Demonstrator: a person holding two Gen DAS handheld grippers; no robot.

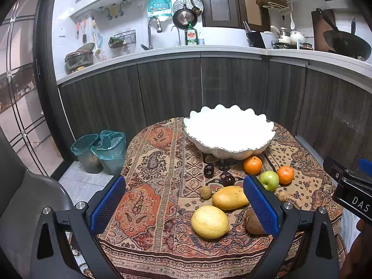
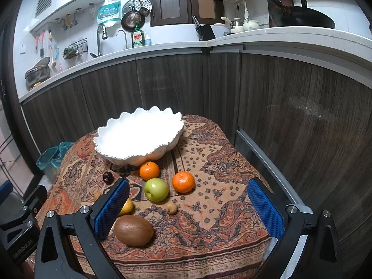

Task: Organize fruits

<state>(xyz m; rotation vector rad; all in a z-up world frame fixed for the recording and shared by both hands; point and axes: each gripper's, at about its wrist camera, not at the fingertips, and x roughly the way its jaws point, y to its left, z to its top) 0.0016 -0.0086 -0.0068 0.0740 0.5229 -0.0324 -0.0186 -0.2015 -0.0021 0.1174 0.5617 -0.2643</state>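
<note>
Bowl: a white scalloped bowl stands at the far side of the tabletop; nothing shows inside it, though its glare washes out the interior.
Bins: two bins lined with teal bags stand on the floor left of the tabletop; their contents cannot be made out.
Fruit, near bowl: one orange lies just beside the bowl's foot, a second orange sits right of it, touching or nearly touching a green apple.
Fruit, middle: two dark plums lie apart from each other in front of the bowl; a mango lies nearer the camera, with a small brown fruit just left of it.
Fruit, front: a lemon lies close to the near edge; a brown oval fruit lies right of it.
Left gripper: left gripper hovers over the near edge, jaws wide, holding nothing.
Right gripper: right gripper hovers to the right, jaws wide and empty.
Open room: the patterned cloth is bare on the left half and on the right beyond the second orange.
Edges: dark cabinet fronts stand close behind and right of the tabletop.
Hidden: in the left wrist view a blue pad covers part of the brown oval fruit and the mango's tip; in the right wrist view the mango is mostly behind a pad.
</note>
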